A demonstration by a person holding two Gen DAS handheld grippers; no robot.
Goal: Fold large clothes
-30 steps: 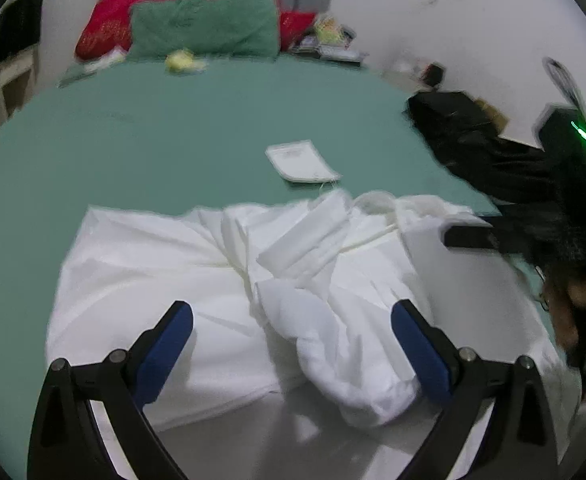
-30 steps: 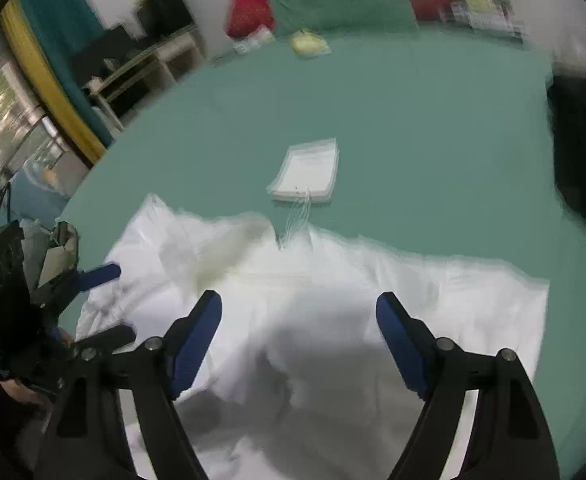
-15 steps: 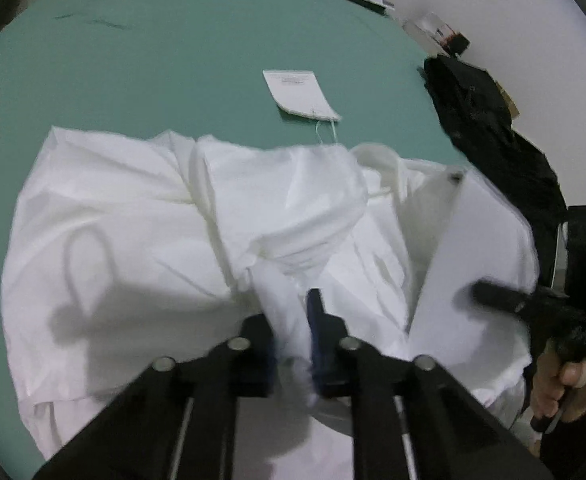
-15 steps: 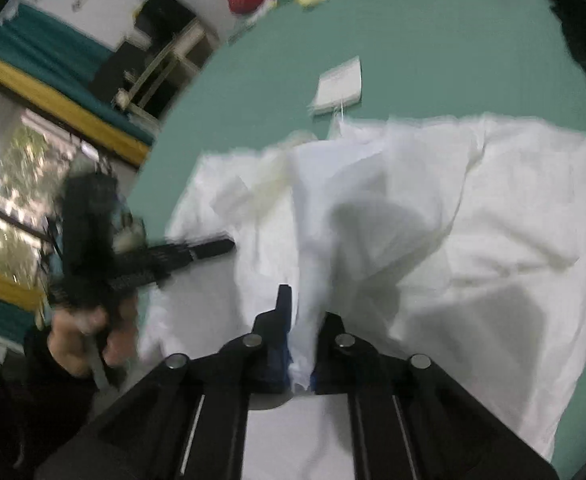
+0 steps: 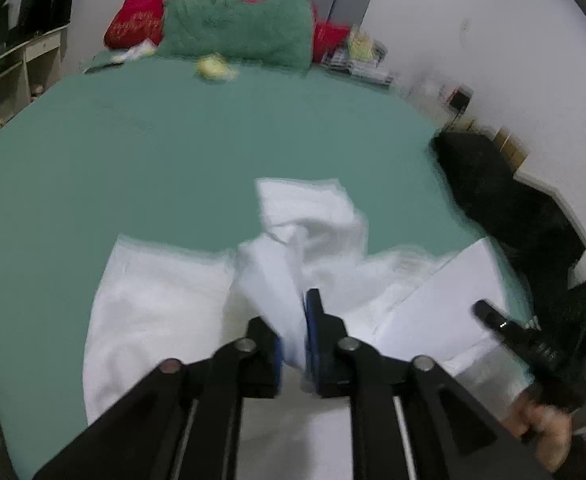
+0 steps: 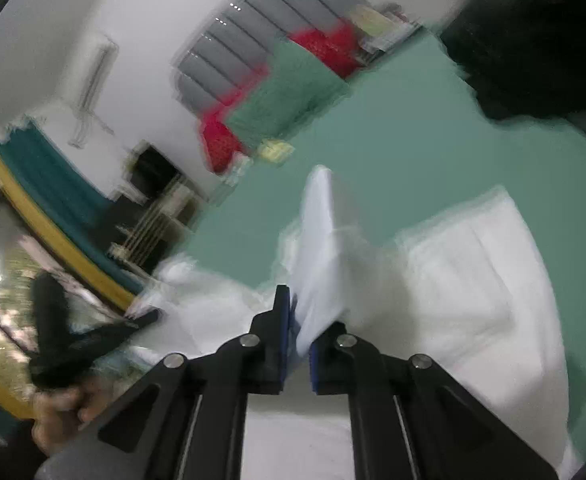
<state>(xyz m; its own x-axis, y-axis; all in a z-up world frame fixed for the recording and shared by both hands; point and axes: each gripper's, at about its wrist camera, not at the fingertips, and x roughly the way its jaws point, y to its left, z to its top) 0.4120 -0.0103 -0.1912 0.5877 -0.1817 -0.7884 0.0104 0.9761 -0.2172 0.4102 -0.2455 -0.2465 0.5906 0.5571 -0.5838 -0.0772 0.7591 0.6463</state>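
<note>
A large white garment [image 5: 161,304] lies crumpled on the near part of a green bed [image 5: 173,152]; it also shows in the right wrist view [image 6: 473,280]. My left gripper [image 5: 293,344] is shut on a fold of the white garment and lifts it off the bed. My right gripper [image 6: 299,336] is shut on another fold of the same garment, which stands up in a peak. The right gripper shows at the lower right of the left wrist view [image 5: 525,344], and the left gripper at the left of the right wrist view [image 6: 85,340]. Both views are blurred by motion.
Green pillow [image 5: 237,28] and red pillow [image 5: 141,12] lie at the headboard. A yellow item [image 5: 213,68] sits near them. Dark clothing [image 5: 505,208] is piled at the bed's right edge. Shelves [image 5: 9,64] stand left of the bed.
Both grippers closed on folds of the white garment and have raised it. Both cameras have tilted up toward the headboard, and the small white paper is no longer seen.
</note>
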